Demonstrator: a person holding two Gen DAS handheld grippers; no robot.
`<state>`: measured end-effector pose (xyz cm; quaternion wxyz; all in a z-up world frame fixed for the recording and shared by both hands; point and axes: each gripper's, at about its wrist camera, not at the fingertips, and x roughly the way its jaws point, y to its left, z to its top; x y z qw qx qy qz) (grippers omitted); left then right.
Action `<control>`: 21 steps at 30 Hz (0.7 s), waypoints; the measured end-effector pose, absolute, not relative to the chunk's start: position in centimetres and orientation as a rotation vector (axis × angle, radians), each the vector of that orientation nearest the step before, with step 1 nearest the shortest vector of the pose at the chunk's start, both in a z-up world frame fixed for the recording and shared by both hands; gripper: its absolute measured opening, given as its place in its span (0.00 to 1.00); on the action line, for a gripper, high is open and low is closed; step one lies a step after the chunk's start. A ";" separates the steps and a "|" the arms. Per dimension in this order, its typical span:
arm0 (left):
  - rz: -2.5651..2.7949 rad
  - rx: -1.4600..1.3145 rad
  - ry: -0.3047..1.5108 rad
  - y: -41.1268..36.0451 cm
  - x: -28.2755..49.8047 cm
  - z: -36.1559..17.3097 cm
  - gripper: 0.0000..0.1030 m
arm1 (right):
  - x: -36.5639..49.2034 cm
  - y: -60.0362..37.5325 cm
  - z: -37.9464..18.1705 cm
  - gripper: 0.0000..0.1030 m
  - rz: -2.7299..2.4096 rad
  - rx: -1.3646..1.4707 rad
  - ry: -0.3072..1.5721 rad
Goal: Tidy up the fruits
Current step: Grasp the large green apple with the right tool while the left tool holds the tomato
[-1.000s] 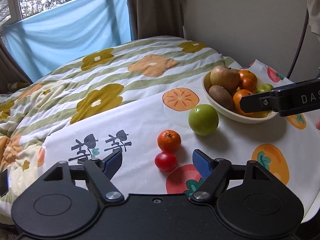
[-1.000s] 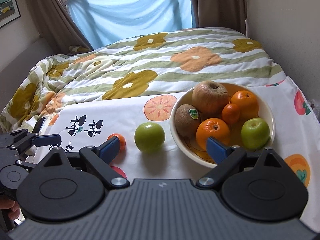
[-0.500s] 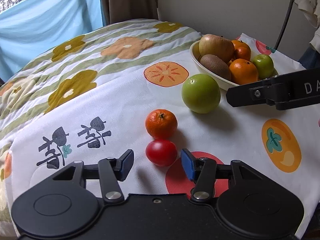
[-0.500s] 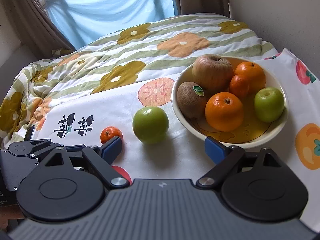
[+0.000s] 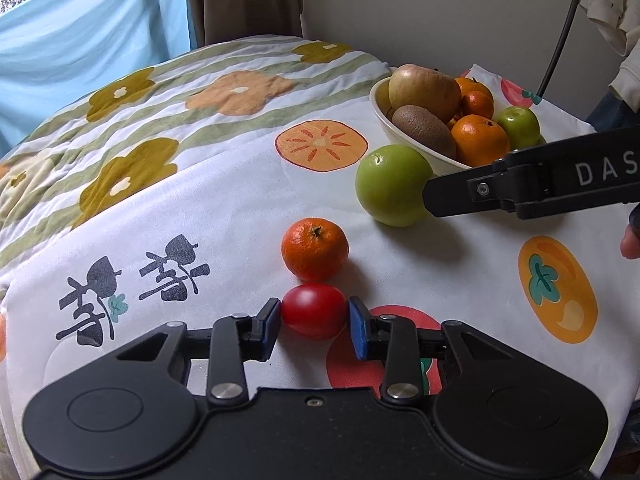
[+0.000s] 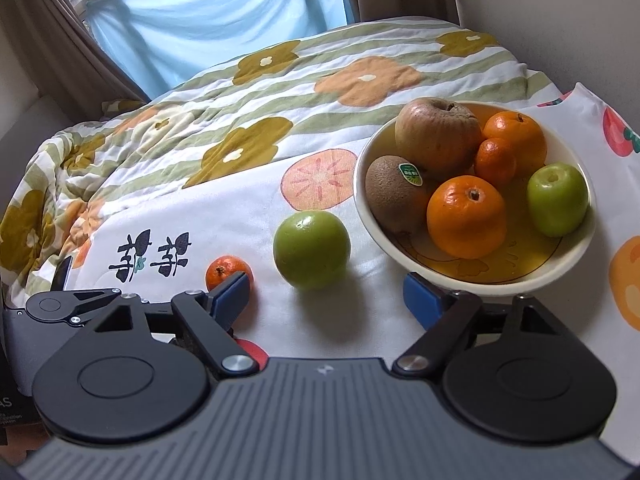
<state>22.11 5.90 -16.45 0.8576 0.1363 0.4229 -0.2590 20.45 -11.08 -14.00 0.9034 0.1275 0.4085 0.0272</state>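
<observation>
Left gripper clamps red tomato, seemingly.

My left tongs are closed on the red tomato, and the mandarin sits just ahead of it, nearly touching, so the way straight forward is blocked. To their left the white cloth lies bare out to the quilt. Ahead and to the right stands the big green apple, with my right tongs' finger against its right side. My right tongs, whose jaws have just been closing a little, stand wide with the apple ahead between them; the bowl rim crowds their right pad, and the mandarin lies just behind the left pad.
</observation>
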 end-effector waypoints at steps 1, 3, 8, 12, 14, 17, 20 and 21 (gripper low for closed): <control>-0.541 0.289 0.889 6.0 22.1 -16.4 0.38 | 20.6 -10.9 -14.1 0.94 0.058 0.266 0.846; -0.535 0.293 0.891 6.2 22.0 -16.4 0.38 | 20.9 -10.7 -14.2 0.93 0.059 0.270 0.847; -0.508 0.288 0.898 7.0 21.8 -16.1 0.38 | 21.6 -10.3 -14.6 0.86 0.071 0.283 0.848; -0.488 0.284 0.901 7.4 21.7 -16.0 0.38 | 22.2 -10.3 -15.1 0.83 0.061 0.296 0.850; -0.480 0.283 0.899 7.6 21.6 -15.9 0.38 | 22.7 -10.4 -15.5 0.81 0.055 0.303 0.854; -0.470 0.277 0.896 7.7 21.5 -15.7 0.38 | 23.2 -10.5 -15.8 0.79 0.052 0.314 0.860; -0.462 0.268 0.893 7.8 21.3 -15.5 0.38 | 23.7 -10.4 -16.1 0.79 0.059 0.315 0.865; -0.460 0.263 0.892 7.8 21.2 -15.4 0.38 | 23.9 -10.4 -16.3 0.79 0.062 0.310 0.869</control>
